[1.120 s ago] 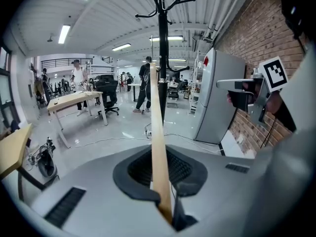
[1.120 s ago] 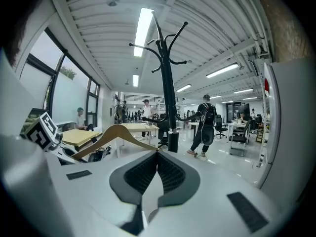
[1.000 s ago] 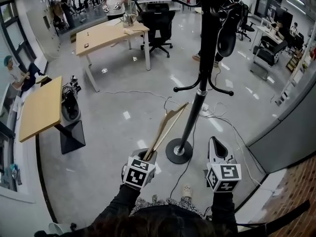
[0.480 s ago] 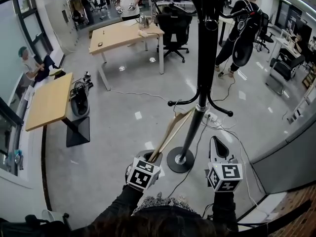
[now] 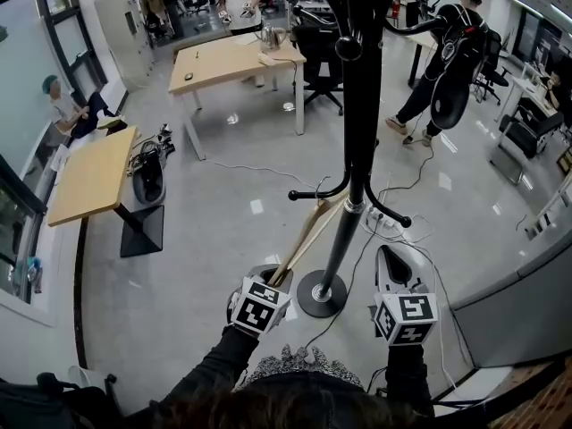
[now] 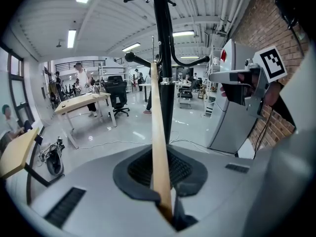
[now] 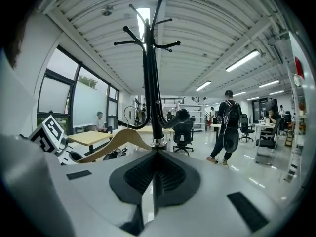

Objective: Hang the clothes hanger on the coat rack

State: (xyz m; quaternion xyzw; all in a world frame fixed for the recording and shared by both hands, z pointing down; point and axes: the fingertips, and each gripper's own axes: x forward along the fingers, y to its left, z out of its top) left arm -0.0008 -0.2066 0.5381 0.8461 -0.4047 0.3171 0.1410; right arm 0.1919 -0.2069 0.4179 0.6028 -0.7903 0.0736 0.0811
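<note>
now, mid-approach, my left gripper (image 5: 271,280) clamps one end of the hanger (image 5: 308,231), its top just beside the coat rack (image 5: 357,150) pole; my right gripper (image 5: 391,262) is closed, empty. next, raise it to catch a rack arm.

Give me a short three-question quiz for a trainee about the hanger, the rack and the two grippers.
1. Short answer: which gripper holds the hanger?
2. True or false: the hanger hangs on the rack with no gripper on it.
3. Pick one: the right gripper is A) shut on nothing, B) shut on the hanger, C) wide open.
Key: 1. The left gripper. 2. False. 3. A.
</note>
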